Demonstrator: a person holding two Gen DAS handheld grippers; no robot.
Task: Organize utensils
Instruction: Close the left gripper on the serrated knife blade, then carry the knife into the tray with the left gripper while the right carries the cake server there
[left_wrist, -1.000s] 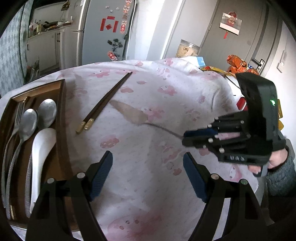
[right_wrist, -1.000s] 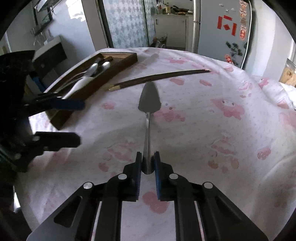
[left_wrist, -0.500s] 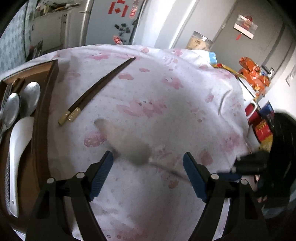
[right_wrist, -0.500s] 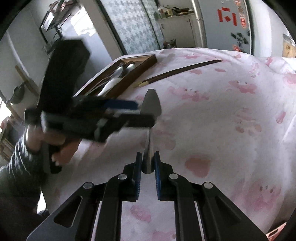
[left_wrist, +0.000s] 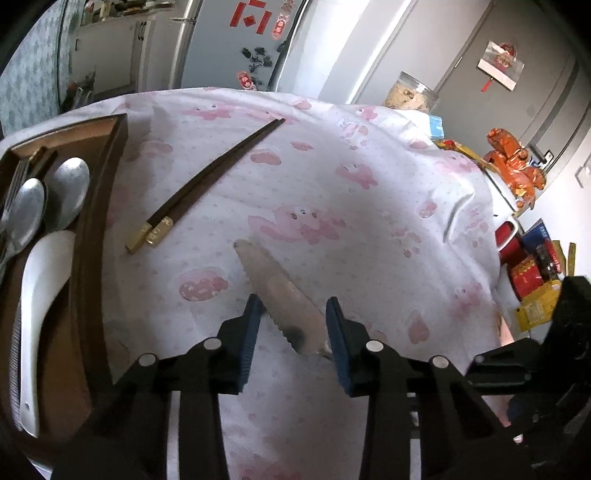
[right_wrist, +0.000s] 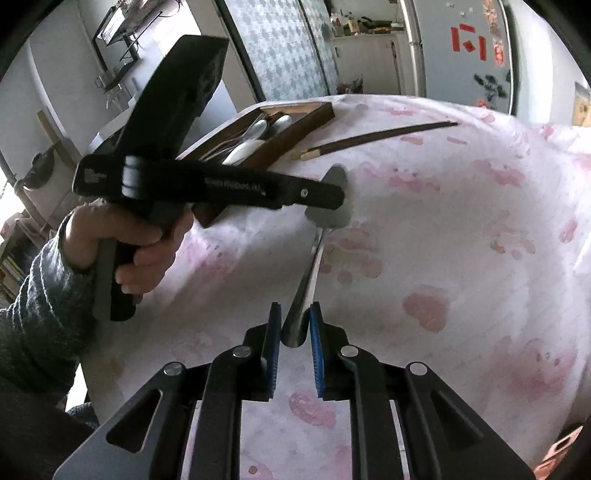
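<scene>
Above cloth: cake server (right_wrist: 314, 258) tip toward tray; R gripper (right_wrist: 294, 332) fingers grip handle, L gripper (left_wrist: 293, 325) closing round blade.

Left gripper (left_wrist: 293, 321) just closed onto cake server (left_wrist: 280, 291) blade.

I see the bench under a white cloth (left_wrist: 369, 229) printed with pink cartoon shapes, wrinkled toward its right edge. Behind it stands a grey fridge (left_wrist: 236, 44) dotted with red magnets, with a clear jar (left_wrist: 410, 92) of pale food beside it. At the bench's right edge I make out orange wrapping (left_wrist: 513, 166) and red and yellow packets (left_wrist: 532, 288).
</scene>
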